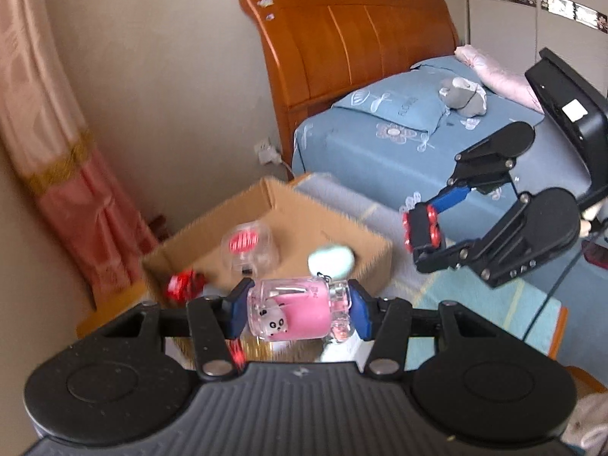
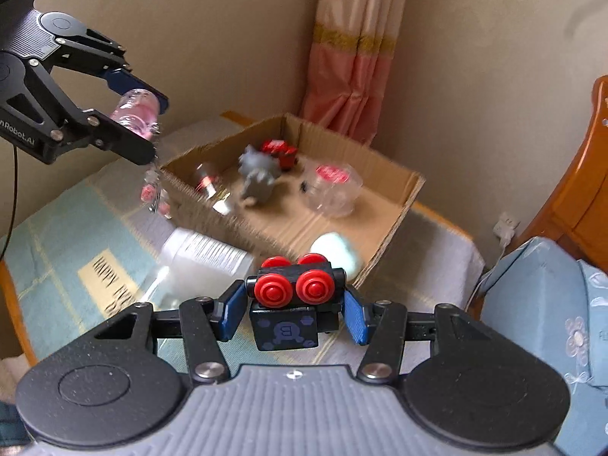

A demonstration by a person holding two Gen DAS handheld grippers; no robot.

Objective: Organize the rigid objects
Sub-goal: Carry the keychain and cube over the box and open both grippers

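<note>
Currently left tool [image 1: 298,309] clamps pink bottle [image 1: 292,313], long axis crosswise between pads; right tool [image 2: 290,313] clamps black toy block [image 2: 292,304]. Cardboard box [image 2: 395,186] at 12 o'clock from both, right nearer.

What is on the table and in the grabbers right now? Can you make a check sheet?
Surface: table under a pale checked cloth.
Job's things: cardboard box holding a grey toy animal, red toy, clear ball with red inside, mint egg.
Clutter: white bottle lying beside the box.
Grippers: left gripper shut on a pink panda bottle; right gripper shut on a black block toy with red wheels.
Cables: black cable at the table's edge.
Surroundings: bed, wooden headboard, pink curtain.
</note>
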